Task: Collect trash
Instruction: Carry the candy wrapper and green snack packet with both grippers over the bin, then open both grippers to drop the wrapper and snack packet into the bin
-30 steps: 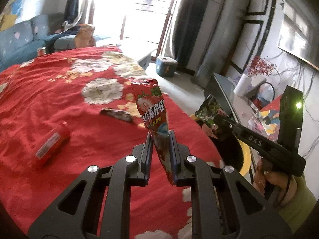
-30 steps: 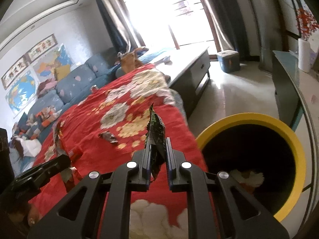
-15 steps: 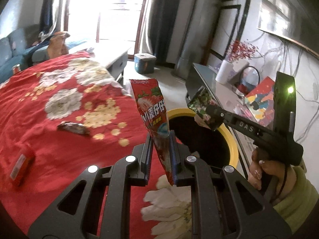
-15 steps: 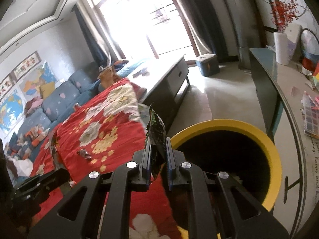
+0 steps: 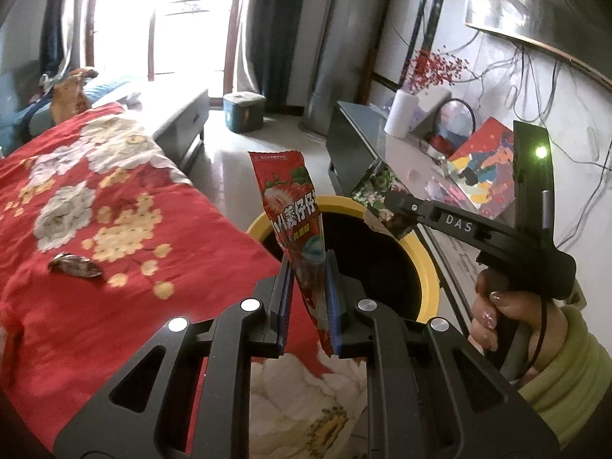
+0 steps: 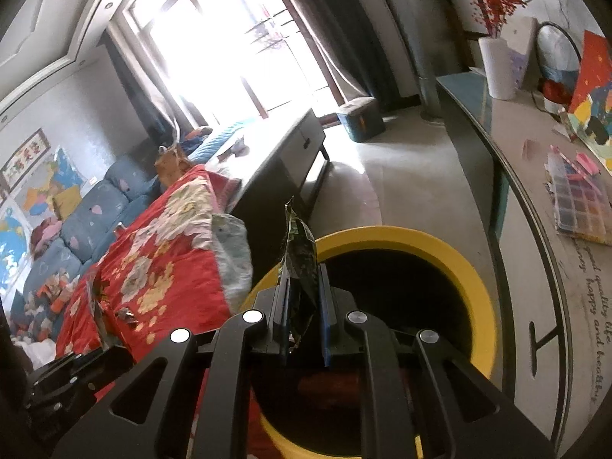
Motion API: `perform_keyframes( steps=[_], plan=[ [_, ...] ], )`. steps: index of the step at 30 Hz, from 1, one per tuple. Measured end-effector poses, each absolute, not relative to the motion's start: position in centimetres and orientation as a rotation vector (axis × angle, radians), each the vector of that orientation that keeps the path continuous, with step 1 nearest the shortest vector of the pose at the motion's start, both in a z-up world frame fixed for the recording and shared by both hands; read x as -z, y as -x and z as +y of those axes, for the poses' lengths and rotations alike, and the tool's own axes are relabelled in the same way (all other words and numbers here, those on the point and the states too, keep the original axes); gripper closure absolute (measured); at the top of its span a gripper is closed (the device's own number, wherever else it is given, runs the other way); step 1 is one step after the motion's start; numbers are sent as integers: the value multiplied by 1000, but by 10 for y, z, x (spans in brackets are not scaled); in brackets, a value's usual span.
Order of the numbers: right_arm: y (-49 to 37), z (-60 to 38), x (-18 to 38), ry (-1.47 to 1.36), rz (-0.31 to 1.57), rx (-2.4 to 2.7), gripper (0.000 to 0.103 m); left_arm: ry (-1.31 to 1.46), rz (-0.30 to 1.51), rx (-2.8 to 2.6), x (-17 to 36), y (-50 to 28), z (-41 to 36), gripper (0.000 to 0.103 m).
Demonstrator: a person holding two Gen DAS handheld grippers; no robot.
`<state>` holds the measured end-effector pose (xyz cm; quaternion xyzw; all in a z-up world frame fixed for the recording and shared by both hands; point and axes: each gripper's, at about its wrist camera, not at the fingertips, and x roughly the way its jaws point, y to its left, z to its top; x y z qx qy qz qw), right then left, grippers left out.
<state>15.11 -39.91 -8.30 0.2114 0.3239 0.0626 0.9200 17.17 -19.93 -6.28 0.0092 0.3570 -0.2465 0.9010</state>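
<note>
We hold both grippers tilted down toward the yellow-rimmed bin point(image 5: 424, 267). Our left gripper point(image 5: 309, 267) pinches a red wrapper point(image 5: 292, 206), which stands upright from the jaws at the bin's left rim. Our right gripper point(image 6: 302, 287) pinches a dark green wrapper point(image 6: 300, 260) over the bin's near-left rim point(image 6: 474, 290). From the left camera, the right gripper point(image 5: 386, 206) reaches in from the right, gripped by a hand point(image 5: 501, 317) in a green sleeve point(image 5: 570, 363), its wrapper point(image 5: 376, 187) held above the bin's far rim.

The bin's inside is dark, so we cannot make out its contents. The lower ends of both wrappers are hidden between the jaws. One more dark wrapper point(image 5: 76, 266) lies on the red floral cloth point(image 5: 114, 306) to the left. We count three wrappers, two grippers, one bin.
</note>
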Motion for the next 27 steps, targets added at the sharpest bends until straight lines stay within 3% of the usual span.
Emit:
perform_keyframes(
  steps=[13,16,19,20,22,24,27],
  plan=[
    [-154,-426,105,-498,706,-84,88,-60,798,587,89,-191,-237,91],
    [-155,-431,109,-512,715,-79,82,-62,809,603,95,-199,-243,90],
    [-154,-436,111,-526,715,-68,72,-54,824,599,99,-207,-245,70],
    [-154,-437,112,-526,714,-65,66,-40,829,600,100,-209,-243,58],
    [-154,-439,112,-527,710,-54,60,-22,829,594,100,-210,-240,55],
    [-153,-440,112,-533,706,-50,59,-13,824,583,99,-210,-236,41],
    [-152,-438,109,-530,694,-50,53,-1,800,566,94,-205,-229,32]
  ],
)
